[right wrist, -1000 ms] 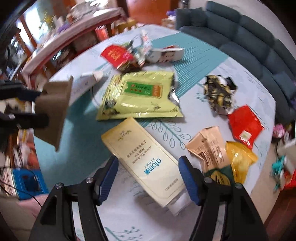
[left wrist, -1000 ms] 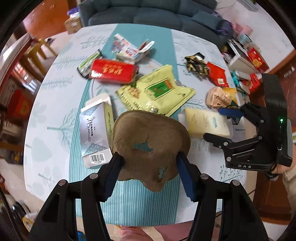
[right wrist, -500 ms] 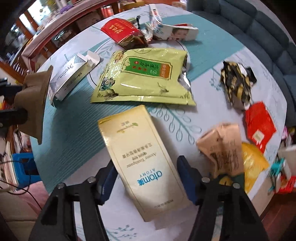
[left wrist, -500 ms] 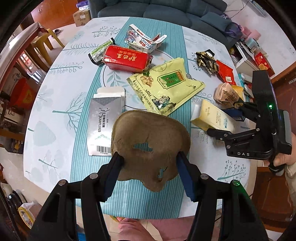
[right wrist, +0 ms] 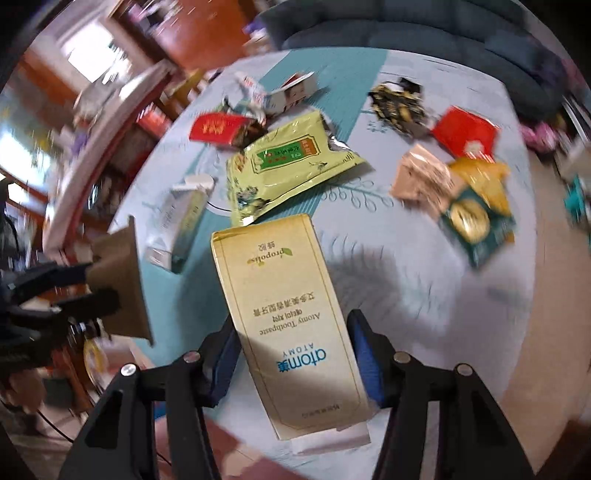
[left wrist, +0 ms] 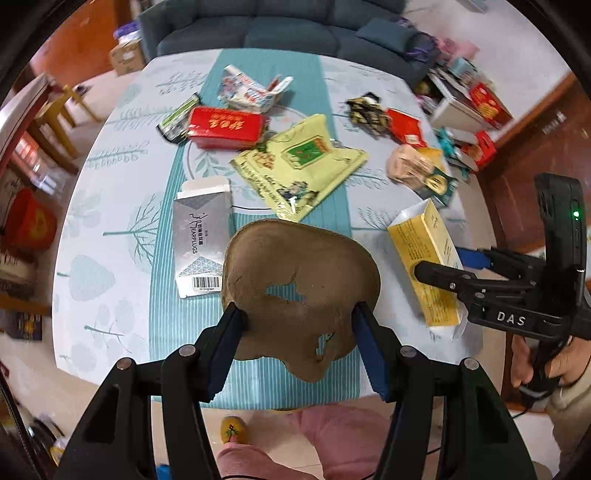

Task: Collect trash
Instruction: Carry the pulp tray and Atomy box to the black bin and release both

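My left gripper [left wrist: 299, 321] is shut on a torn brown paper piece [left wrist: 295, 266] and holds it above the near edge of the table [left wrist: 110, 221]. In the right wrist view the same brown piece [right wrist: 122, 280] hangs at the left. My right gripper [right wrist: 291, 332] has a yellow toothpaste box [right wrist: 280, 288] between its closing jaws. Both pads press its sides, and the box is tilted up off the cloth with a shadow under it. From the left wrist view, the right gripper [left wrist: 454, 264] and the box [left wrist: 424, 258] sit at the right.
Trash lies across the table: a green-yellow pouch [left wrist: 299, 166], a silver earplugs box [left wrist: 201, 236], a red box [left wrist: 225, 127], a black-gold wrapper [left wrist: 365, 110], a red packet [left wrist: 404, 125] and a tan wrapper [left wrist: 410, 166]. A blue sofa [left wrist: 277, 26] stands behind.
The right gripper's jaws narrowed onto the toothpaste box, the wrist rolled, and the box came up off the table. The left gripper drifted slightly with the brown piece still held.
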The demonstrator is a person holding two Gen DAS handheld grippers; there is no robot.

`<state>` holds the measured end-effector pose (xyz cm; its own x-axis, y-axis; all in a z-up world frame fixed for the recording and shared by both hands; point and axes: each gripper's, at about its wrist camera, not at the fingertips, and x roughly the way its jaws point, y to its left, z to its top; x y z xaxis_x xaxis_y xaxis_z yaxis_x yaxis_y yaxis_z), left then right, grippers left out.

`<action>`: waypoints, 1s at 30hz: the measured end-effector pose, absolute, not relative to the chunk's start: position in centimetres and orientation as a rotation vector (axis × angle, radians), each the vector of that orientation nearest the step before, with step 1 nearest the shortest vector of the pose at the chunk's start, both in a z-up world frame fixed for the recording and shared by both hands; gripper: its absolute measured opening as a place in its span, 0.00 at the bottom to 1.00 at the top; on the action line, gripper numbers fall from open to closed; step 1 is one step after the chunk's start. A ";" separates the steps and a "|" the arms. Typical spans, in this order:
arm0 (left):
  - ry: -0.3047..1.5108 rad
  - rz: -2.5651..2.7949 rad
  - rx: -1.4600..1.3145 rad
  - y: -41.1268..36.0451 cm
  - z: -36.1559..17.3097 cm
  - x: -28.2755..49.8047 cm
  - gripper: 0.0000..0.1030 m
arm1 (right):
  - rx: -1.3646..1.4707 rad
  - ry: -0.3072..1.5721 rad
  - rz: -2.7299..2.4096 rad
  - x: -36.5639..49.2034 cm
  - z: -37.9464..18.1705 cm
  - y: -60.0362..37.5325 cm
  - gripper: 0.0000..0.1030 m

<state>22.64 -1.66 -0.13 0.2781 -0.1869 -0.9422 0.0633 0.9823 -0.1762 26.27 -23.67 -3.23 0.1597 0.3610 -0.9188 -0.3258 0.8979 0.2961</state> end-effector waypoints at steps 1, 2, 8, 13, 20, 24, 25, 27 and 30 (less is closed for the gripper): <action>1.274 -0.190 -0.098 -1.6 0.2 22.2 0.57 | 0.078 1.317 0.465 25.2 -2.8 -23.7 0.55; 1.266 -0.222 -0.078 -1.5 0.6 21.6 0.57 | 0.116 1.312 0.447 24.6 -2.5 -23.6 0.55; 1.219 -0.343 0.018 -0.2 2.9 18.0 0.57 | 0.369 1.244 0.304 18.1 -0.5 -23.0 0.55; 1.172 -0.421 0.051 1.5 4.4 14.7 0.57 | 0.480 1.183 0.205 12.7 0.3 -21.7 0.55; 1.142 -0.529 0.098 3.2 4.4 9.3 0.57 | 0.554 1.112 0.112 6.0 1.4 -19.3 0.55; 1.154 -0.574 0.128 3.5 3.6 6.9 0.57 | 0.605 1.100 0.058 2.3 1.0 -18.2 0.55; 1.157 -0.582 0.141 3.6 3.3 6.2 0.57 | 0.618 1.102 0.049 1.6 0.8 -18.1 0.55; 1.172 -0.598 0.155 3.5 2.9 5.3 0.57 | 0.642 1.114 0.027 0.0 0.4 -17.7 0.55; 1.205 -0.617 0.167 3.3 2.1 4.1 0.57 | 0.670 1.132 -0.002 -2.0 -0.1 -17.4 0.55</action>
